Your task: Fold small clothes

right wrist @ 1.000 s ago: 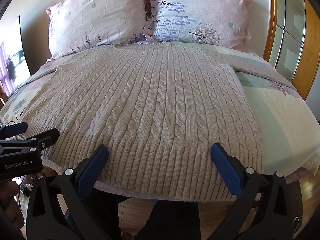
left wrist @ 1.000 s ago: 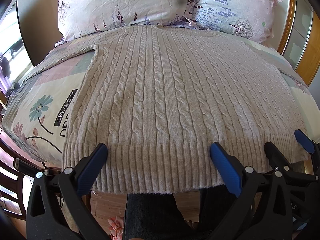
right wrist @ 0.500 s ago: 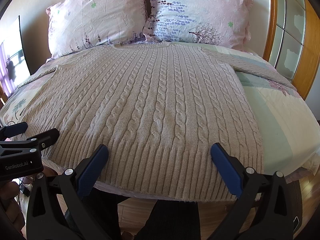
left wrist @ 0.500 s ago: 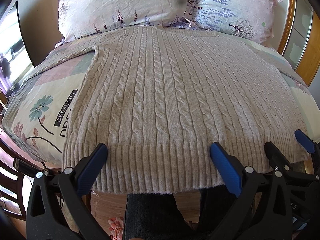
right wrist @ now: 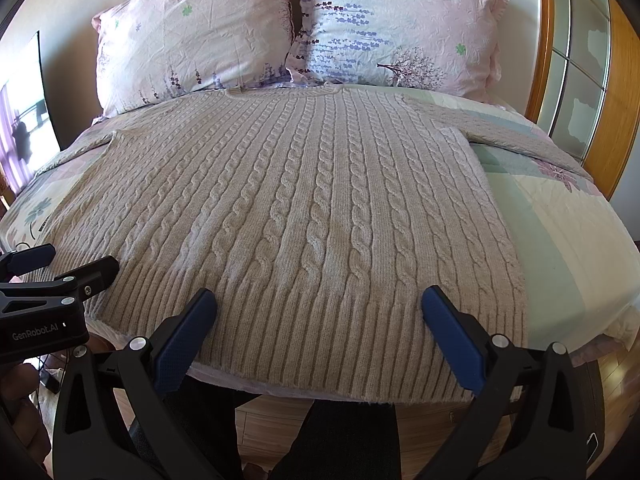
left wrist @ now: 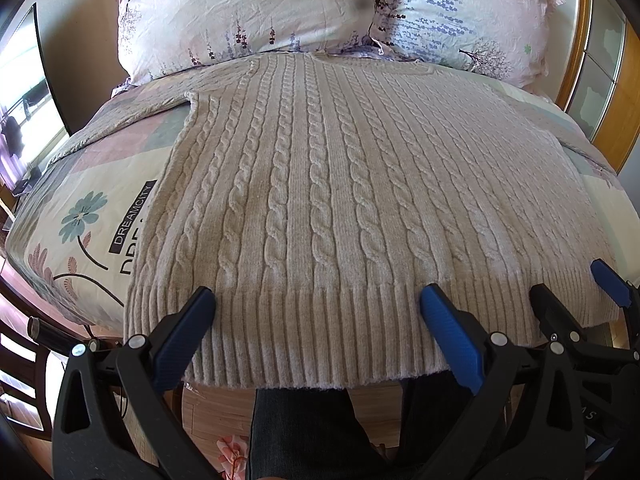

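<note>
Beige cable-knit sweater (left wrist: 344,184) lies flat across the bed (right wrist: 560,248), collar up by the pillows (right wrist: 304,28). Left claw (left wrist: 316,300) and right claw (right wrist: 318,300) both hover spread apart at the sweater's ribbed hem.

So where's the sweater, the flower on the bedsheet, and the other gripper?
sweater (left wrist: 320,200), left wrist view, middle of the cable-knit front.
flower (left wrist: 82,214), left wrist view, its centre.
right gripper (left wrist: 572,292), left wrist view, between its fingertips.
</note>
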{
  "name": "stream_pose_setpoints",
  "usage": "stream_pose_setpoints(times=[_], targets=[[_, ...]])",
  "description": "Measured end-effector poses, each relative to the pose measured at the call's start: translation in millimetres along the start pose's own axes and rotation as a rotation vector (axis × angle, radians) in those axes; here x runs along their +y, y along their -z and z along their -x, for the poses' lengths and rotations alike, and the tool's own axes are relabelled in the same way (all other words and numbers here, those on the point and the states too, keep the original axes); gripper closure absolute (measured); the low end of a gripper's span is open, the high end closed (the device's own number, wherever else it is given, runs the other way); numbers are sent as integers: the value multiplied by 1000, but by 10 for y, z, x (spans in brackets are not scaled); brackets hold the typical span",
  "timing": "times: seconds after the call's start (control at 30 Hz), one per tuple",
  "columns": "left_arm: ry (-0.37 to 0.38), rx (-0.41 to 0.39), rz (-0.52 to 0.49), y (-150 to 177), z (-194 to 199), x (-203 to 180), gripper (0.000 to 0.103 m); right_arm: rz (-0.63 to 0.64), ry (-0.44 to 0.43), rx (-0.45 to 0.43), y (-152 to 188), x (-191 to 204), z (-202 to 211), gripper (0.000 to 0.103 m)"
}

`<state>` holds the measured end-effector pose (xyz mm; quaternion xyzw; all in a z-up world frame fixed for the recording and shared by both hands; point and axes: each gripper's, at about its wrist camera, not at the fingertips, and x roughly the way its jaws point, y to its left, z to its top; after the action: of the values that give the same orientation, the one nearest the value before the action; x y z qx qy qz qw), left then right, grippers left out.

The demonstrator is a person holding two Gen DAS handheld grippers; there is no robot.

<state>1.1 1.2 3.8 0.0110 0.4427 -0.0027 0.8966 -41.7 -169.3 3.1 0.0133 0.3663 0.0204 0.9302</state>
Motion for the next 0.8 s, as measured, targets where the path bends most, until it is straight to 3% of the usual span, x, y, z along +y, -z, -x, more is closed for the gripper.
stream_pose_setpoints(times=[0.8], targets=[[1, 9, -5, -55, -25, -21, 2, 1, 1, -5, 5, 17, 7, 1]])
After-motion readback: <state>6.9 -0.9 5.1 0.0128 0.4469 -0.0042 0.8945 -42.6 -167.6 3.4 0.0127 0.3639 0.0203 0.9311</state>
